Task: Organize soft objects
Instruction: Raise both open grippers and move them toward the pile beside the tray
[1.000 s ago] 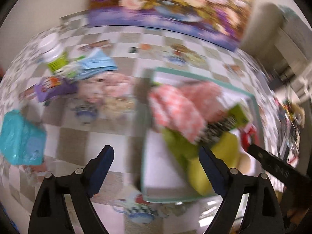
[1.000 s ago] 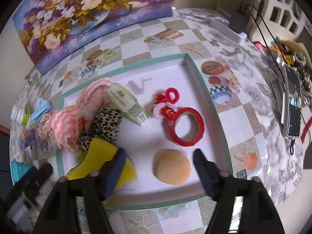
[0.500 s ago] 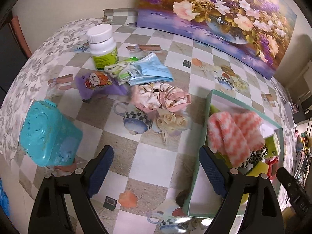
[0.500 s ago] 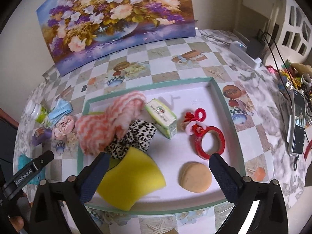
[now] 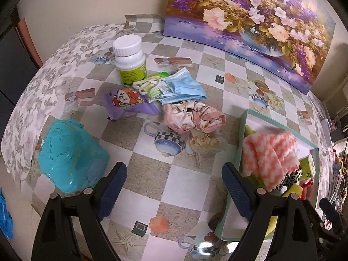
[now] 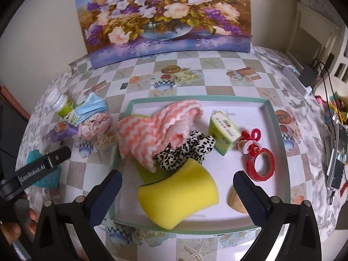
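A white tray with a teal rim (image 6: 195, 99) holds a pink-and-white cloth (image 6: 161, 126), a leopard scrunchie (image 6: 184, 152), a yellow sponge (image 6: 178, 198), a green tissue pack (image 6: 224, 134), a red tape roll (image 6: 261, 165) and a tan round puff (image 6: 235, 200). My right gripper (image 6: 177, 187) hangs open above the sponge and grips nothing. My left gripper (image 5: 174, 187) is open over bare tablecloth. Beyond it lie a pink scrunchie (image 5: 193, 117), a blue face mask (image 5: 182, 87) and a purple pouch (image 5: 128, 102). The tray's rim (image 5: 243, 121) is by its right finger.
A white bottle (image 5: 130, 58) stands behind the mask. A teal plastic box (image 5: 69, 156) sits near the table's left edge. A flower painting (image 6: 163, 15) leans against the wall at the back. A phone (image 6: 337, 165) and cables lie at the right.
The left view has swung from the tray to the loose items on the left. The right jaws have widened and drawn back from the tan puff; the yellow sponge now lies under them.
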The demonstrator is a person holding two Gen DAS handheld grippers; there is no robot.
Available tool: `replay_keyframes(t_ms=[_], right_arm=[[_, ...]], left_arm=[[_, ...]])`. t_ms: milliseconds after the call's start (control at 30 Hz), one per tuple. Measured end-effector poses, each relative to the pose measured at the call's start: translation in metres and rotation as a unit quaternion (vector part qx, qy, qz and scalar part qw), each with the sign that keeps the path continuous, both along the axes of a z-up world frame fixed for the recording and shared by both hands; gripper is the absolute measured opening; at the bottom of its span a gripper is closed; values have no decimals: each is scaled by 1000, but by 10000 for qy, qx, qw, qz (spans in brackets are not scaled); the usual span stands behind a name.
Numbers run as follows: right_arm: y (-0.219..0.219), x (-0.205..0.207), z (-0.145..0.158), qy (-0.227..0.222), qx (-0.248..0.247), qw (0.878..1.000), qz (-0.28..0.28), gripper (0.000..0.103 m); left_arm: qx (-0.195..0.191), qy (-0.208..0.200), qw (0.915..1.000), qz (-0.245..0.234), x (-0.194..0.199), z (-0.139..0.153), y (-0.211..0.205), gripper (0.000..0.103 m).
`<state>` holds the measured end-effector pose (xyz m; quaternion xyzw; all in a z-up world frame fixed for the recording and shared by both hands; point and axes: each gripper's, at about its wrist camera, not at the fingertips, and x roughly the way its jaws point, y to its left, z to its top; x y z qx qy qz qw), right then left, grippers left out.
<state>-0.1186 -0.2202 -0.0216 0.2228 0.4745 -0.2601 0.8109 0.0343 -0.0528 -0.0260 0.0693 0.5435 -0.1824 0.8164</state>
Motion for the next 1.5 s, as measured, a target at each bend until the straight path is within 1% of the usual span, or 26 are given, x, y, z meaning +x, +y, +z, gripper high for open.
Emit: replay_keyframes(t_ms=[133,300,467,633,667,700,733,833,900,1033,1167,1267,1333,1500], right_arm=[[5,4,0,32,-34,10000,58,103],[11,14,-1,29,-17,9998,187,103],[16,34,6,-192,13,9993,336,103],[17,63,19,-354,-175,9985,372,103],[16,69,20,-350,-185,9985,381,103],[15,75,21,-363,-174,9984,393,103],[14,81,22,-401,-133,9983,409,103],[11,100,22,-454,12,9978,488,103],[12,110,23,-476,85,9972,578,103],[16,132,26,-471,59,9958,789,103],[23,152,28,-510,10,9931,1059,103],[27,167,20,-476,95,9917,1191,103],[30,178,8,-377,198,9907,1292,103],[43,201,-33,88,421,9868,1562,103]], left_arm=[[-1,57,10000,46,4,-1,4,89],[-111,119,9998,60,12,2,7,89],[-298,122,9995,34,29,12,13,89],[-461,87,9987,222,59,19,24,89],[-493,119,9984,245,66,18,26,91],[-517,152,9982,259,71,18,27,95],[-543,172,9979,293,77,18,29,103],[-561,61,9978,347,92,23,32,103],[-577,59,9977,336,100,28,33,103],[-529,108,9979,352,118,36,37,103],[-603,313,9968,415,137,32,43,103],[-458,459,9968,462,147,19,44,103],[-317,550,9970,445,152,9,42,103],[-111,785,9961,385,162,-16,34,103]])
